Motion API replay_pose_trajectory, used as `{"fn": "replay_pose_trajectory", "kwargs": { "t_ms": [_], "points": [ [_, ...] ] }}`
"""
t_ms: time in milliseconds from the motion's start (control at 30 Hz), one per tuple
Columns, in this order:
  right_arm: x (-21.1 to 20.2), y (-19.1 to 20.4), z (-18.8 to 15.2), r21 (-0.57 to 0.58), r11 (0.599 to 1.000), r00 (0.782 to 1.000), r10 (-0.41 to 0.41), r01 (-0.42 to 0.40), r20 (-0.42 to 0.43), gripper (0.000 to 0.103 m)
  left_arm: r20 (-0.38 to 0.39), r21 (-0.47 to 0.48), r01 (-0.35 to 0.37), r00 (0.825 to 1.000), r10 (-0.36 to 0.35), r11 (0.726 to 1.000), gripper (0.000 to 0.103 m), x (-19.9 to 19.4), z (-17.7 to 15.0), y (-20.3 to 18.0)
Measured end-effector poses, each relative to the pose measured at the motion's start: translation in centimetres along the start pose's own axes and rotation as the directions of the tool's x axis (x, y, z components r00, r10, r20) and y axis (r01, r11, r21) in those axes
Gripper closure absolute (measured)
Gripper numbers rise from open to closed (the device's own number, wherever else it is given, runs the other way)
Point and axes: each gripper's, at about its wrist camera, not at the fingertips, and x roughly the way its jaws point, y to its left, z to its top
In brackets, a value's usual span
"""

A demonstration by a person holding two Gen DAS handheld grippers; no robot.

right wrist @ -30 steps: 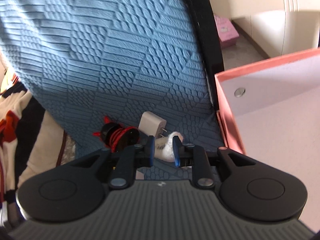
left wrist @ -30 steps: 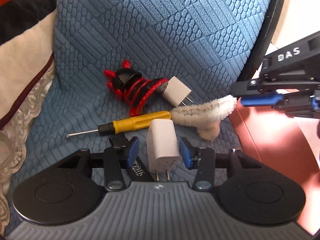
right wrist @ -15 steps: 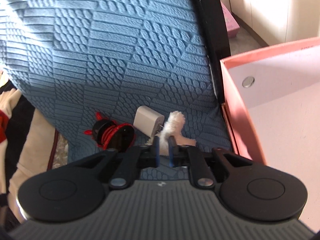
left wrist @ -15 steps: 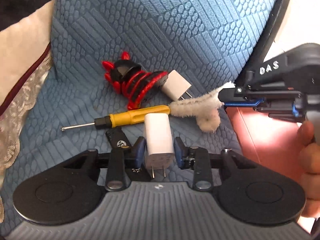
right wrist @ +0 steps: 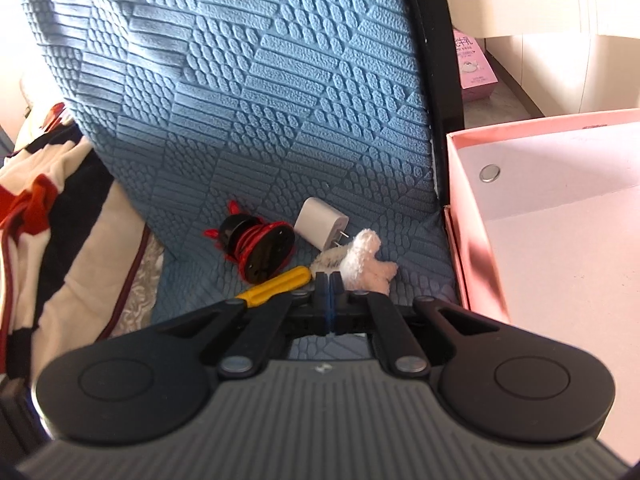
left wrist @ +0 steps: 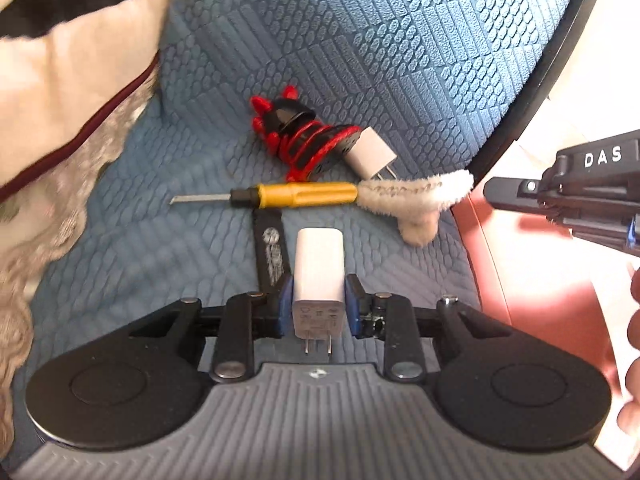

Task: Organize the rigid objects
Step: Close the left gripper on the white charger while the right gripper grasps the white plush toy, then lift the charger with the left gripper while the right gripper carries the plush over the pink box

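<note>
On the blue quilted seat cushion [left wrist: 400, 60], the left gripper [left wrist: 319, 300] is clamped on a white charger [left wrist: 319, 268], blue pads pressing both sides, prongs pointing back toward the camera. Just left of it lies a black flat tool [left wrist: 272, 254]. Farther off, a yellow-handled screwdriver [left wrist: 296, 195] lies crosswise, its butt touching a white fuzzy piece [left wrist: 416, 198]. Beyond that sit a red-and-black cable reel [left wrist: 308, 144] and a second white charger [left wrist: 370, 156], touching each other. The right gripper [right wrist: 329, 292] has its fingers pressed together with nothing visibly between them; the fuzzy piece [right wrist: 356, 258] sits just past the tips, contact unclear. A pink box [right wrist: 460, 240] stands at the right, against the cushion edge, with a round metal stud [right wrist: 490, 173] on its inner wall. Striped fabric [right wrist: 36, 208] is bunched at the left.
</note>
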Motion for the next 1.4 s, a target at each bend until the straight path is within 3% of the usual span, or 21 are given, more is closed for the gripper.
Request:
{"fn": "replay_pose_trajectory", "kwargs": {
  "t_ms": [167, 267, 300, 333, 400, 533, 667, 700, 733, 767, 867, 1400],
  "points": [
    [0.0, -0.3, -0.1, 0.046, 0.998, 0.998, -0.049, 0.051, -0.035, 0.096, -0.002, -0.010, -0.002, 1.000, 0.002, 1.000, 0.071, -1.1, -0.9, 0.4],
    [0.6, -0.6, -0.1, 0.062, 0.998, 0.998, -0.025, 0.028, -0.049, 0.095, -0.003, -0.017, 0.001, 1.000, -0.001, 1.000, 0.071, -1.1, -1.0, 0.4],
    [0.9, -0.5, 0.0, 0.058, 0.998, 0.998, -0.021, 0.025, -0.056, 0.088, -0.003, -0.023, 0.004, 1.000, -0.004, 1.000, 0.071, -1.2, -1.0, 0.5],
    [1.2, -0.4, 0.2, 0.052, 0.998, 0.998, -0.022, 0.025, -0.058, 0.064, -0.005, -0.030, 0.007, 1.000, -0.007, 1.000, 0.071, -1.1, -0.9, 0.6],
    [1.6, 0.0, 0.4, 0.029, 0.999, 0.999, -0.041, 0.042, -0.032, 0.042, -0.006, -0.042, 0.015, 1.000, -0.015, 0.999, 0.071, -1.1, -0.8, 0.8],
    [3.5, 0.4, 1.3, 0.021, 0.995, 0.995, -0.095, 0.096, -0.030, 0.043, -0.010, -0.070, 0.028, 1.000, -0.028, 0.997, 0.071, -1.0, -0.6, 1.1],
    [6.3, -0.5, 2.1, 0.088, 0.993, 0.994, -0.078, 0.084, -0.075, 0.047, -0.015, -0.090, 0.038, 0.999, -0.039, 0.995, 0.071, -0.9, -0.5, 1.2],
    [6.9, -0.7, 2.2, 0.106, 0.989, 0.992, -0.093, 0.102, -0.089, 0.058, -0.016, -0.094, 0.040, 0.999, -0.042, 0.995, 0.071, -0.9, -0.5, 1.3],
    [7.4, -0.9, 2.2, 0.120, 0.987, 0.990, -0.096, 0.108, -0.099, 0.080, -0.017, -0.099, 0.042, 0.999, -0.044, 0.994, 0.071, -0.9, -0.5, 1.3],
    [7.8, -1.1, 2.2, 0.131, 0.986, 0.991, -0.087, 0.101, -0.105, 0.087, -0.018, -0.104, 0.045, 0.999, -0.048, 0.994, 0.071, -0.9, -0.5, 1.4],
    [7.3, -1.2, 2.0, 0.142, 0.988, 0.996, -0.042, 0.053, -0.076, 0.089, -0.026, -0.123, 0.057, 0.998, -0.060, 0.991, 0.071, -0.8, -0.4, 1.6],
    [0.0, 0.9, -2.8, -0.081, 0.993, 0.994, -0.093, 0.088, -0.059, 0.089, -0.011, -0.125, 0.055, 0.998, -0.057, 0.991, 0.071, -2.1, -0.7, 1.9]
  ]
}}
